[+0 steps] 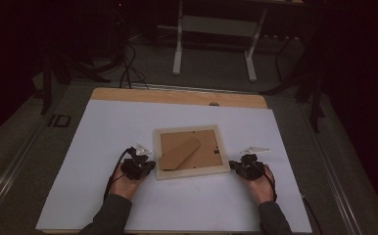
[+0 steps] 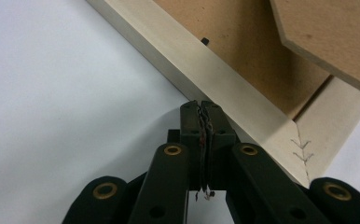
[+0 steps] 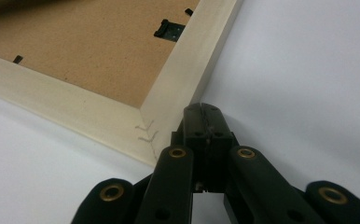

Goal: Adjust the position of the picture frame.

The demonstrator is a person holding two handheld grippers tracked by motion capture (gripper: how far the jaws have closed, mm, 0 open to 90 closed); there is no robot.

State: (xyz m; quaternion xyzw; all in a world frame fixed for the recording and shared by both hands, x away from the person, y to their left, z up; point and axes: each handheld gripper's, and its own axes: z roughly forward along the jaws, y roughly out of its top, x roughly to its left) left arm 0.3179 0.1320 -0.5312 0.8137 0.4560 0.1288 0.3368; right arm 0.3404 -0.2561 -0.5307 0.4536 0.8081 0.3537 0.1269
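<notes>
A pale wooden picture frame (image 1: 191,152) lies face down on the white table top, its brown backing board and a folded stand flap (image 1: 179,152) facing up. My left gripper (image 1: 149,165) is shut with nothing between its jaws, its tip against the frame's left edge (image 2: 225,84) near the front corner. On the other side, my right gripper (image 1: 232,164) is shut and empty too, its tip at the frame's right edge (image 3: 187,79) by the front right corner. A small black clip (image 3: 169,29) sits on the backing near that edge.
The white sheet (image 1: 104,137) covers a wooden table whose bare far strip (image 1: 177,95) shows behind it. Beyond the table stand a white desk frame (image 1: 216,44) and dark cables on the floor. The person's hands and grey sleeves come in from the bottom.
</notes>
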